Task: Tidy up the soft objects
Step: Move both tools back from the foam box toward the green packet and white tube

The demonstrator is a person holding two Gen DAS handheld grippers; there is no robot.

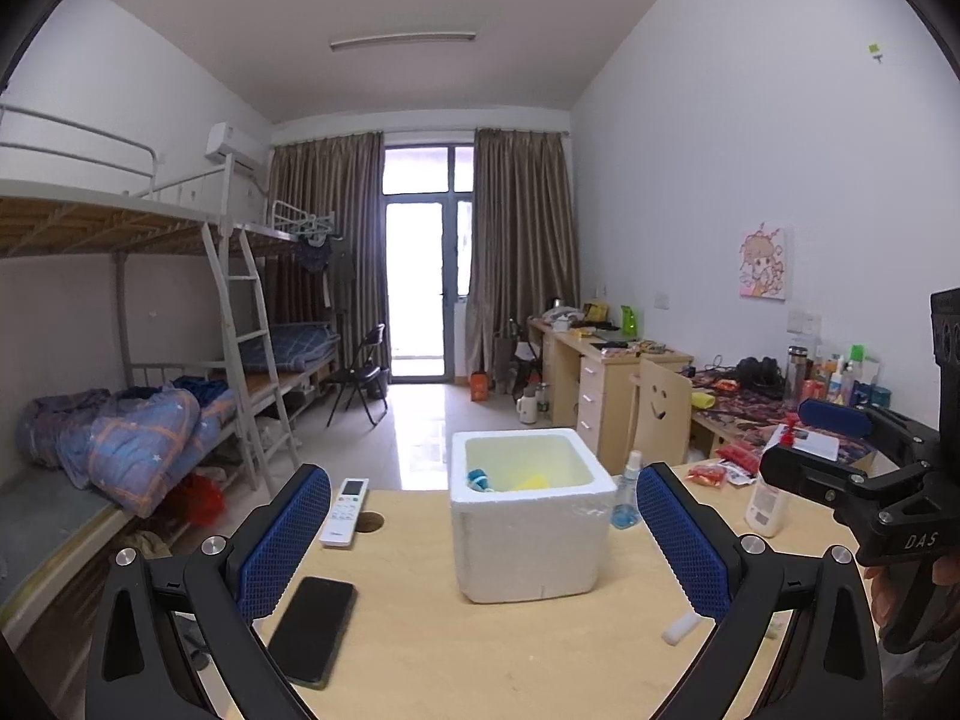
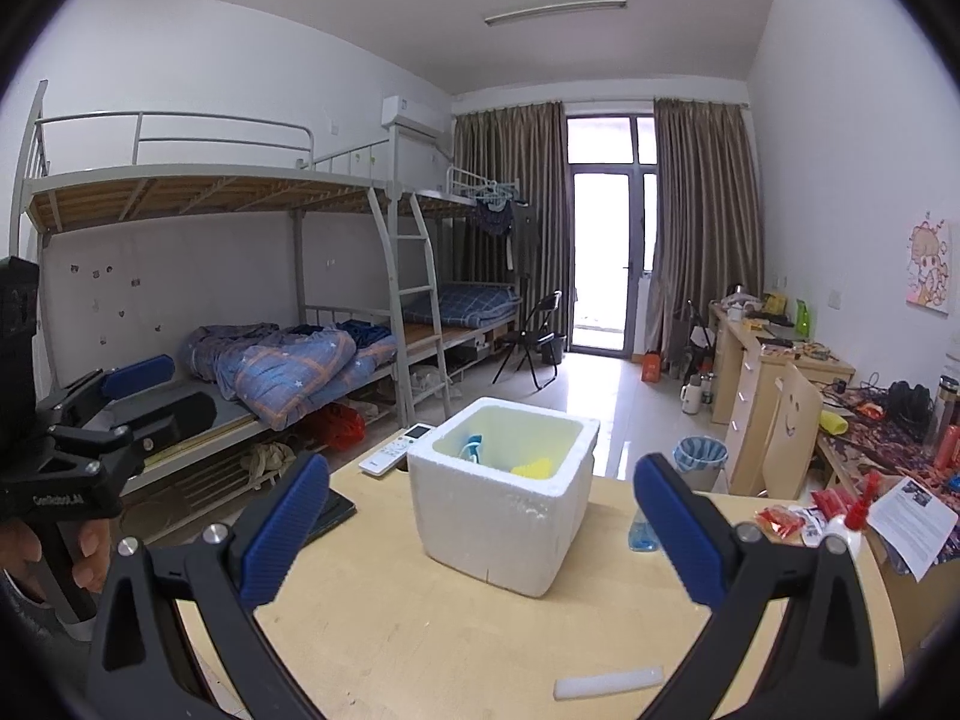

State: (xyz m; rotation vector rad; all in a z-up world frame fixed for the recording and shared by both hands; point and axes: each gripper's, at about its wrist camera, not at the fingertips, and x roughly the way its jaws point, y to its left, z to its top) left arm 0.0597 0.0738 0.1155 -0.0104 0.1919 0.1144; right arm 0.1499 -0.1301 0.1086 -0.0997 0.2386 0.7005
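Note:
A white foam box stands on the wooden table. Inside it lie a yellow soft object and a blue and white soft object. The box also shows in the right wrist view, with the yellow object and the blue one inside. My left gripper is open and empty, held in front of the box. My right gripper is open and empty, also in front of the box. The right gripper also shows at the right in the left wrist view, and the left gripper at the left in the right wrist view.
On the table lie a black phone, a white remote, a blue spray bottle, a white bottle, a white foam strip and red packets. Bunk beds stand left, desks right.

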